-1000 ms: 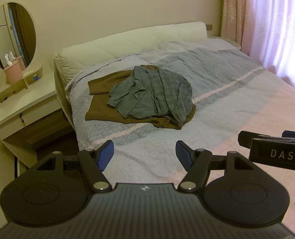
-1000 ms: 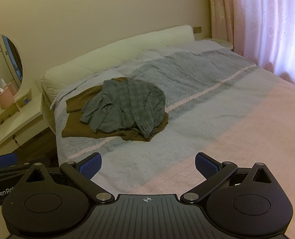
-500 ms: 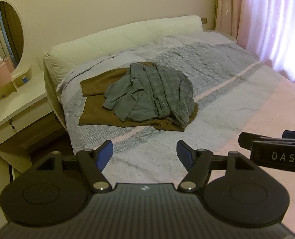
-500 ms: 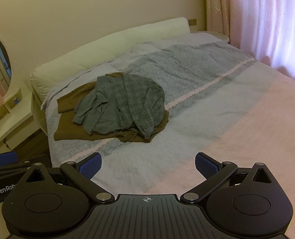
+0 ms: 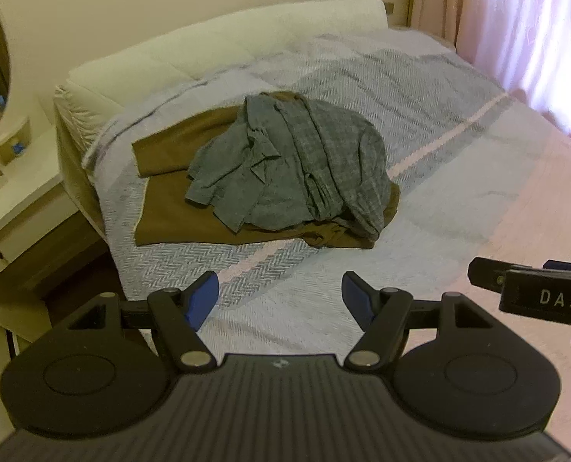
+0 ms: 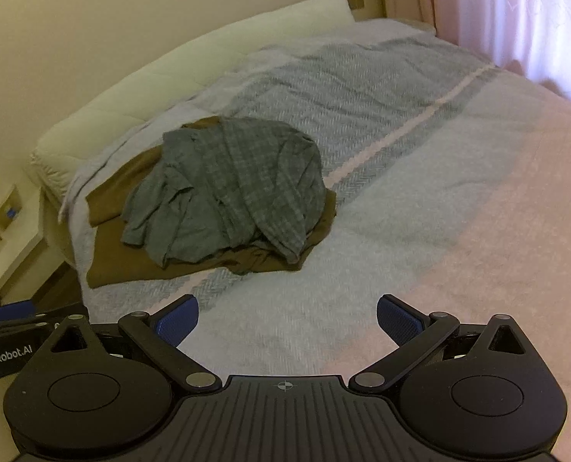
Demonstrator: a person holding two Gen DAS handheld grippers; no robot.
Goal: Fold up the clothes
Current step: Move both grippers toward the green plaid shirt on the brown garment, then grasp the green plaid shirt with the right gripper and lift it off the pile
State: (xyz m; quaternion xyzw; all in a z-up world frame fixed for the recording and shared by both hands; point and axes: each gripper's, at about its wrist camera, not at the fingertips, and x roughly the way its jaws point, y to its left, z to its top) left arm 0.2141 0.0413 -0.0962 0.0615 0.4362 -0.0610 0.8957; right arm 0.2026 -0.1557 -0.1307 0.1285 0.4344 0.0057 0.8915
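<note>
A crumpled grey-blue plaid shirt (image 5: 297, 169) lies in a heap on a flat brown garment (image 5: 177, 208) near the head of the bed. Both also show in the right wrist view, the shirt (image 6: 231, 188) on the brown garment (image 6: 108, 258). My left gripper (image 5: 279, 300) is open and empty, above the bedspread short of the clothes. My right gripper (image 6: 287, 321) is open and empty, also short of the pile. The right gripper's body shows at the right edge of the left wrist view (image 5: 536, 296).
The bed (image 5: 478, 177) has a grey and pink bedspread and a cream headboard (image 5: 224, 46). A cream dressing table (image 5: 12, 200) with a round mirror stands left of the bed. Pink curtains (image 5: 524, 30) hang at the right.
Both grippers have moved forward and closer to the bed, so the clothes pile looks larger. Both stay open and empty. The clothes have not moved.
</note>
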